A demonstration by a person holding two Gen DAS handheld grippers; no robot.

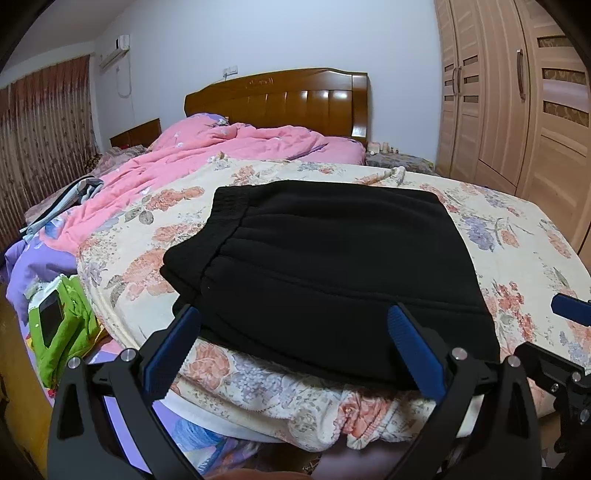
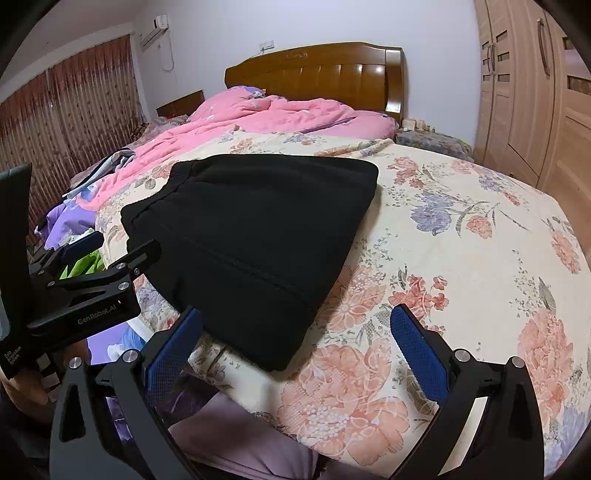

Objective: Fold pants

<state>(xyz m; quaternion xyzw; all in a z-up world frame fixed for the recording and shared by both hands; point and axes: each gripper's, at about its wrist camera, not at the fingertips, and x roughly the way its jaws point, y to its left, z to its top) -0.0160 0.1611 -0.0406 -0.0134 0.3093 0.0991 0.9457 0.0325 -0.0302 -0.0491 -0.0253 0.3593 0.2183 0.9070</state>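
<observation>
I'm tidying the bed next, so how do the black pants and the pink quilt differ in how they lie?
The black pants are folded into a flat, compact stack; the pink quilt lies crumpled and spread loose. The pants sit near the foot end, close to both open grippers, left and right; the quilt lies toward the wooden headboard. Both rest on the bed.

Bedroom: wooden headboard (image 1: pixel 295 99) against a white wall (image 1: pixel 277 33); light-wood wardrobe (image 1: pixel 517 103) at right; patterned red-brown curtains (image 1: pixel 44 129) at left; wall-mounted air conditioner (image 1: pixel 115 51) above.
</observation>
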